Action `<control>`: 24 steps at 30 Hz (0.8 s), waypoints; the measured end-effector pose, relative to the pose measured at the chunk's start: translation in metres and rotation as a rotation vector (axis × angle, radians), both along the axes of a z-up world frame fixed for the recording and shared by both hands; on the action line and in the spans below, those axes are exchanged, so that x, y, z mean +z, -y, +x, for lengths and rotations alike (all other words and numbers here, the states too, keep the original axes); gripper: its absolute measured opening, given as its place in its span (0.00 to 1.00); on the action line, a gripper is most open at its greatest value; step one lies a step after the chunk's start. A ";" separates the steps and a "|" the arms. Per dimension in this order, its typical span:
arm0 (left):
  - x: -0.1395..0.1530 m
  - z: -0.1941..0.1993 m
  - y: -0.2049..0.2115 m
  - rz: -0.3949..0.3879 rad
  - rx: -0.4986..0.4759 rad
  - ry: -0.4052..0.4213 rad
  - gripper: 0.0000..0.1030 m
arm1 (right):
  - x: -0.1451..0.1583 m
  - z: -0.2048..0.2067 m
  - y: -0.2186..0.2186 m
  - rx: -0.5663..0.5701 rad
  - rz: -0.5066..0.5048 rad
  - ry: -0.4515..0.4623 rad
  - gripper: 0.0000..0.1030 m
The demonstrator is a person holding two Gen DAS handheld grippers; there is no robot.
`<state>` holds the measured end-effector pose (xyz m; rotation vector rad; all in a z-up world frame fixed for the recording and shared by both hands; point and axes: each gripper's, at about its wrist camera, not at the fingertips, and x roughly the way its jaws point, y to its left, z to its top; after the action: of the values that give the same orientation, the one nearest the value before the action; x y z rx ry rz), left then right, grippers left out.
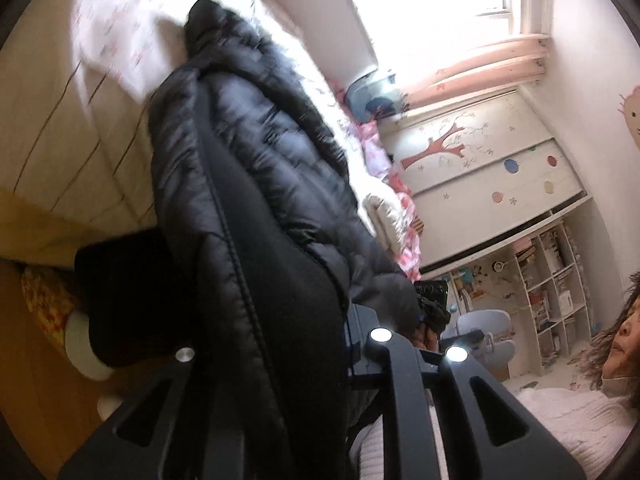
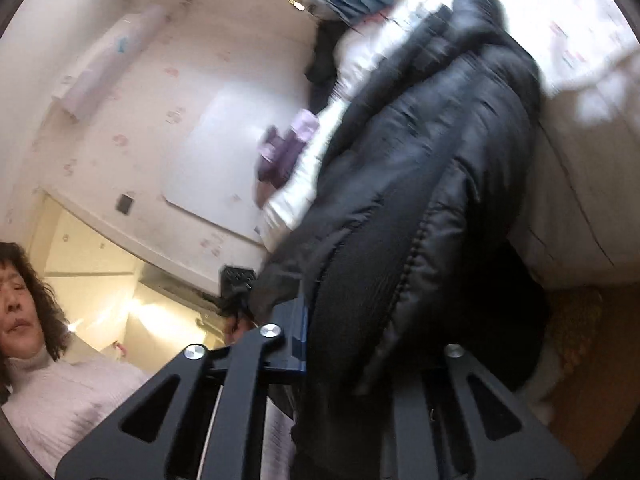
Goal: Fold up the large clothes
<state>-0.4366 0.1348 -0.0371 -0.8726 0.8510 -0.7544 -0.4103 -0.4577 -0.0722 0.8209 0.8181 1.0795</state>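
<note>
**Both grippers hold the jacket aloft: keep the pinch even**

The black puffer jacket hangs between the fingers of both tools, its quilted bulk stretching ahead of each toward the white bed beyond. The left gripper is nearly closed, clamped on the fabric along the zipper edge; the right gripper is likewise pinched on padded cloth. Judging from this, the step is lifting and spreading the garment. Doing it well probably means keeping both tools level and drawing them apart, so the jacket hangs flat before going back on the bed.
</note>
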 end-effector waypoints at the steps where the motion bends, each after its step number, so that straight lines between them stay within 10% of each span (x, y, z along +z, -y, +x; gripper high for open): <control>1: 0.013 -0.001 0.000 -0.002 0.010 0.032 0.14 | 0.013 -0.001 -0.003 -0.008 0.032 0.030 0.09; 9: 0.078 -0.018 -0.017 -0.122 0.030 0.220 0.13 | 0.063 -0.007 0.036 -0.050 0.372 0.230 0.09; 16: 0.031 -0.007 -0.034 -0.230 0.097 0.070 0.13 | 0.016 0.009 0.053 -0.086 0.418 0.128 0.09; 24: 0.104 0.094 -0.044 -0.306 0.186 0.202 0.13 | 0.086 0.100 0.046 -0.131 0.424 0.211 0.09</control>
<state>-0.3428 0.1792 0.0670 -1.1091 0.4736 -0.8052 -0.3100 -0.5035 0.0137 1.0767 0.3544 1.2171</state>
